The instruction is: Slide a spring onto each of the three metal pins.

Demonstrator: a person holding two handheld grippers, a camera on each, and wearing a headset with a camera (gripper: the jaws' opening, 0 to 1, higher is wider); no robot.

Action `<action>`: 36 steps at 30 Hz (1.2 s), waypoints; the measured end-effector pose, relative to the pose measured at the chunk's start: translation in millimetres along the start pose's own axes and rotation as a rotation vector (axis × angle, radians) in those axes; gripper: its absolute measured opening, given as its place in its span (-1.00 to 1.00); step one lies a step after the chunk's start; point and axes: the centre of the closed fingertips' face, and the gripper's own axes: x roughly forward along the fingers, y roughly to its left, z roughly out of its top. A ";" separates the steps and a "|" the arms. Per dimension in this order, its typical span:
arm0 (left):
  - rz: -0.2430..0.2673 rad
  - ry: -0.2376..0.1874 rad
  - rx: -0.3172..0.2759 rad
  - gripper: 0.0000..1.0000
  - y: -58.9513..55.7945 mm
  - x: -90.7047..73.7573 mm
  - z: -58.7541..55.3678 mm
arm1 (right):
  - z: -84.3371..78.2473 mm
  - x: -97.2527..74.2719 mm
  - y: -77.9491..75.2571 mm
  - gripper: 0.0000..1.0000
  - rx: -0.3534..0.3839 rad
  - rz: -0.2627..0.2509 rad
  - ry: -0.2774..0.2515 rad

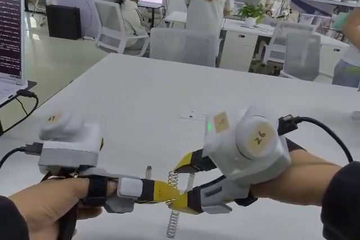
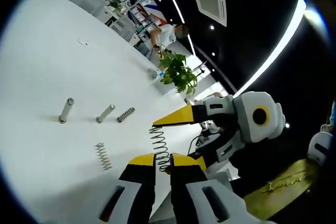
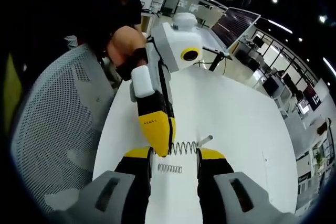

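Note:
My left gripper point(image 1: 166, 193) point(image 2: 164, 160) is shut on one end of a spring point(image 1: 172, 180) point(image 2: 160, 145) point(image 3: 182, 148) just above the white table point(image 1: 146, 99). My right gripper point(image 1: 183, 184) point(image 3: 175, 154) is open, and the held spring lies lengthwise between its yellow jaws. Two bare metal pins point(image 2: 65, 110) point(image 2: 105, 113) stand on the table, and beside them is a third piece wrapped in a spring point(image 2: 126, 114). One pin point(image 1: 149, 171) point(image 3: 205, 140) rises just behind the jaws. A loose spring point(image 1: 172, 223) point(image 2: 103, 156) point(image 3: 169, 168) lies flat below the grippers.
A small white label point(image 1: 193, 116) lies mid-table. A monitor point(image 1: 10, 23) and black cable point(image 1: 25, 102) sit at the left edge. Mesh chairs point(image 1: 183, 46) stand at the far edge, with people and desks beyond. A potted plant point(image 1: 250, 12) stands on a far desk.

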 end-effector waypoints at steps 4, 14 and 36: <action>0.026 -0.003 0.061 -0.97 0.0 -2.4 1.6 | 2.9 -1.9 -0.9 -0.36 0.000 -0.001 -0.004; 0.150 0.075 0.391 -0.97 4.4 -6.3 -4.5 | 5.2 -8.3 5.6 -0.36 0.013 0.040 0.002; 0.193 0.217 0.871 -0.97 -7.6 1.3 -26.6 | -1.6 -20.5 20.5 -0.55 0.059 0.222 0.046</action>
